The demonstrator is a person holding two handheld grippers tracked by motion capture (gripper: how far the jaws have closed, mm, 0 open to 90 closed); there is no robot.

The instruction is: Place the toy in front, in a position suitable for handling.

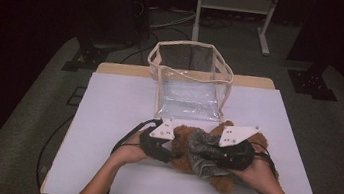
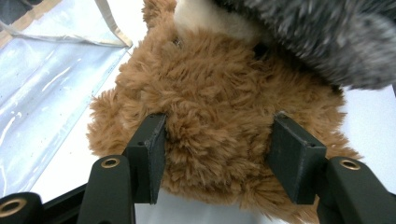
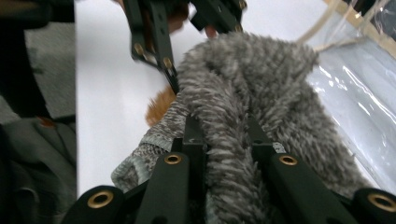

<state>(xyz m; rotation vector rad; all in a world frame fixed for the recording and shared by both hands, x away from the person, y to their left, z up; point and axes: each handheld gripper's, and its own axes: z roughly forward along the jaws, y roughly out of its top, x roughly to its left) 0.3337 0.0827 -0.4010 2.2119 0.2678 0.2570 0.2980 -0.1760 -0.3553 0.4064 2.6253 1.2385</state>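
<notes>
Both grippers clamped on a teddy bear in front of a clear bag

The left gripper [image 2: 217,154] pinches the bear's [image 2: 219,107] shaggy brown fur; the right gripper [image 3: 226,140] pinches the fuzzy grey cloth [image 3: 252,84] draped over it. From above, the bear sits on the white bench [image 1: 113,104] just before the empty, open-topped plastic bag [image 1: 189,81], bare bench on both sides.
</notes>
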